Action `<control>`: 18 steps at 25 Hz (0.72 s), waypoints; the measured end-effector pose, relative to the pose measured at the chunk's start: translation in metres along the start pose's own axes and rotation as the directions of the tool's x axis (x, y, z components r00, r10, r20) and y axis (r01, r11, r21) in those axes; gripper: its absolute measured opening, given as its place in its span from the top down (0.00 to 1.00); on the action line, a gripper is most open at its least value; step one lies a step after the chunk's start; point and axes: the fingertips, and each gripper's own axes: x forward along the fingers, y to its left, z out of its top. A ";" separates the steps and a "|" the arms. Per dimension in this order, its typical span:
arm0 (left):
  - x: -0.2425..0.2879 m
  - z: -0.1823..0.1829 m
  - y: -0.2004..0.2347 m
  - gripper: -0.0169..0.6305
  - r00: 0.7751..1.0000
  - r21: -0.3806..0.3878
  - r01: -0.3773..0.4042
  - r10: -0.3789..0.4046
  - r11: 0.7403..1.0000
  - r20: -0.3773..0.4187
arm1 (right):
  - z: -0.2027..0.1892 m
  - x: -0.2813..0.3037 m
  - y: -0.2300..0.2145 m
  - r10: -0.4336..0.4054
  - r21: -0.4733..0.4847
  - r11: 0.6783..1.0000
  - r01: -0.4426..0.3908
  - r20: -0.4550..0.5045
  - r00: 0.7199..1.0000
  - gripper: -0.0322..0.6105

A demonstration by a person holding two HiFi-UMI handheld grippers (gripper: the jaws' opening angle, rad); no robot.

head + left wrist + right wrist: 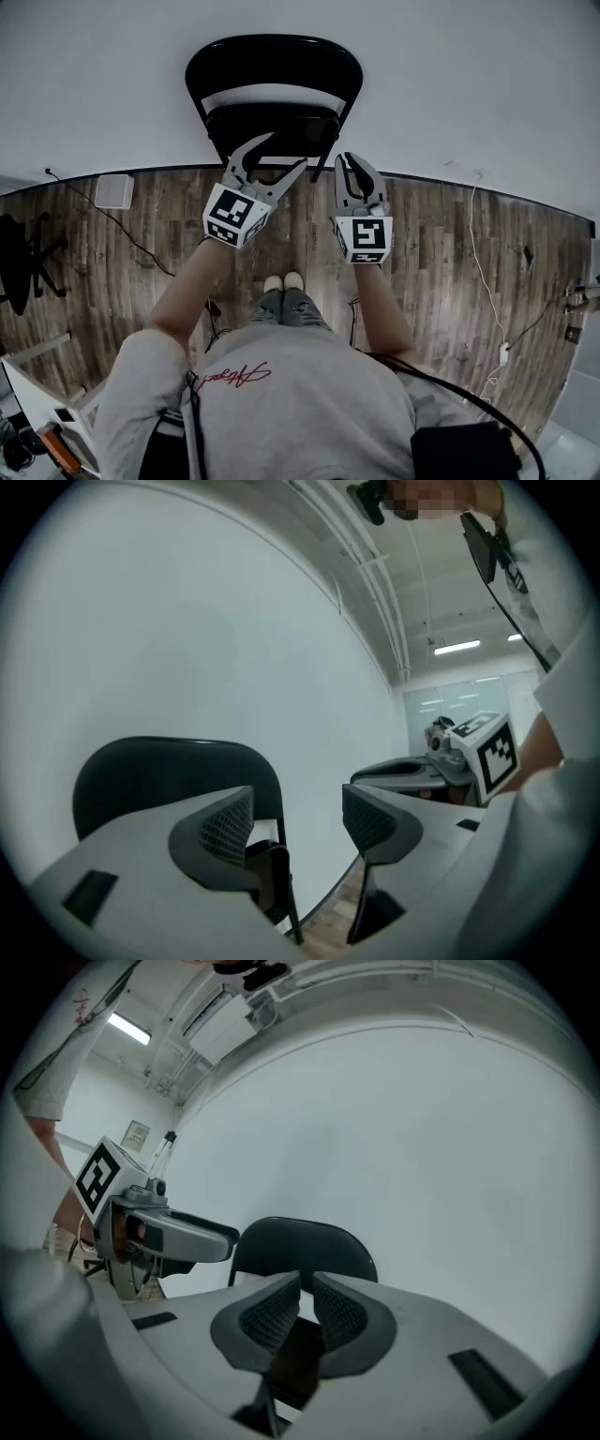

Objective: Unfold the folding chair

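Left gripper (288,148) had its jaws apart, nothing pinched. In the left gripper view (295,822) the chair's side edge showed through the gap, pads not pressing on it. Right gripper (352,159) had its jaws together and empty, aimed at the chair's middle in its own view (305,1312). Both were held level, just in front of the black folding chair (272,56), which stood folded flat and upright against the white wall (469,84). Best way, I'd say: close the left jaws on the side frame to steady it, and use the right to hook the seat's front edge and swing it down. The legs might skid on the wood floor (450,262). The wall left no room behind. A black cable (122,225), a white box (114,191) and a white cord (483,272) lay well apart. The person's feet (283,281) were close, so the seat could swing into them.
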 end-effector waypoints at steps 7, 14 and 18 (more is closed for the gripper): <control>0.075 -0.120 0.095 0.38 0.849 0.338 0.260 -0.047 0.904 -0.527 | -0.091 0.087 -0.070 -0.032 0.035 0.999 0.038 -0.174 0.984 0.62; 0.104 -0.216 0.142 0.36 0.529 0.257 0.489 -0.050 0.834 -0.847 | -0.167 0.150 -0.101 -0.015 0.054 0.998 0.036 -0.357 0.934 0.62; 0.108 -0.244 0.150 0.36 0.437 0.298 0.582 0.018 0.757 -0.899 | -0.190 0.176 -0.114 -0.012 0.147 0.986 0.075 -0.392 0.920 0.62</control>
